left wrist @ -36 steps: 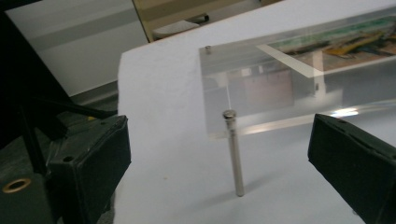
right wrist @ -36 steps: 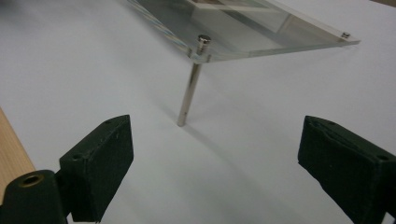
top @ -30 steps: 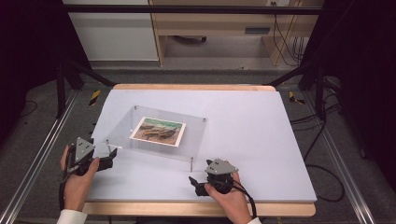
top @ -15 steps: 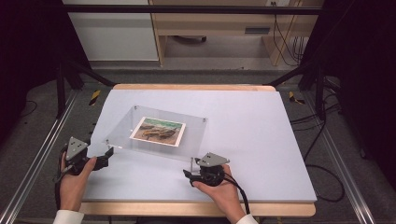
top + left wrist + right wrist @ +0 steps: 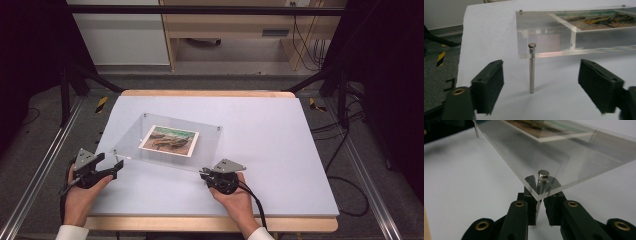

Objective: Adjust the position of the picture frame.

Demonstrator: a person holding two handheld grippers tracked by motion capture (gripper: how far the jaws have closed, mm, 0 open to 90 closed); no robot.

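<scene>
So I had the clear acrylic frame sitting a bit left of centre on the counter in the high view, propped up on thin metal legs at its corners, with a printed picture sandwiched in the middle of it.

My right gripper was at the lower centre of the high view, right at the frame's near right corner. Its jaws had just been closing, and in the right gripper view they were pressed in on the corner leg below the acrylic – the little round cap of the leg poked up through the plate just above my gripper. The pads looked snug against the post, so I'd call that pinching the leg.

My left gripper was at the lower left of the high view, at the frame's near left corner. In the left gripper view the other leg stood upright between the two pads, roughly in the centre of the frame, but neither pad touched it – the jaws had just been closing some, yet they were spread wide with plain gaps on both sides of my gripper. The acrylic edge sat in the upper right of that view, with the picture visible on top.
</scene>
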